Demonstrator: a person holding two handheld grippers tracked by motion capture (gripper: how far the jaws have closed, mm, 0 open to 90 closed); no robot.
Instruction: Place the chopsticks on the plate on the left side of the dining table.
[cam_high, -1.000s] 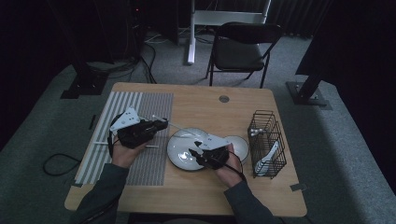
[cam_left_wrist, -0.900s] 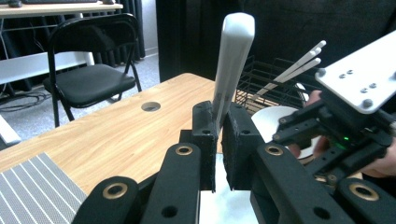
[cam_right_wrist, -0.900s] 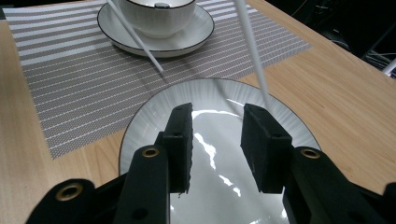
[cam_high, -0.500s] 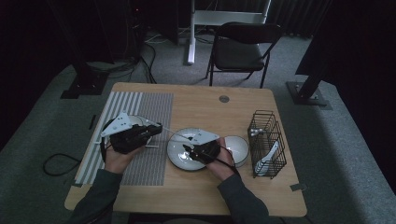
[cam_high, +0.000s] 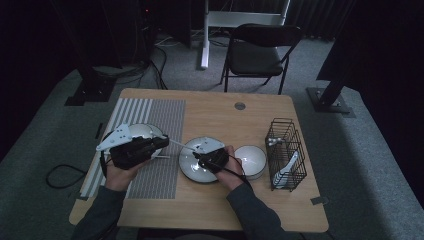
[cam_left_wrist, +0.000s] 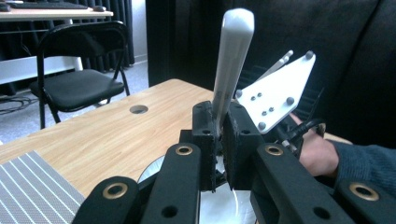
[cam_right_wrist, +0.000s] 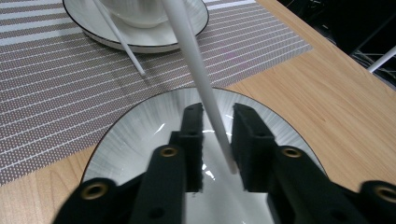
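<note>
White chopstick (cam_right_wrist: 198, 74) | I am clamping one end in my left gripper (cam_left_wrist: 219, 140) | other end is slanting between my closing right gripper (cam_right_wrist: 217, 140) over grey plate (cam_right_wrist: 140, 135).

The high view looks forward and down on the whole worktop (cam_high: 210, 210) from well above. Each gripper view sits close and low, looking along its own fingers. All three share the dark-rimmed plate (cam_high: 190, 167) (cam_right_wrist: 140, 135) (cam_left_wrist: 152, 171)

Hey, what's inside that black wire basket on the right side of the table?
The wire basket holds one white spoon, leaning with its handle up. The basket's floor beneath the spoon's bowl is covered.
</note>
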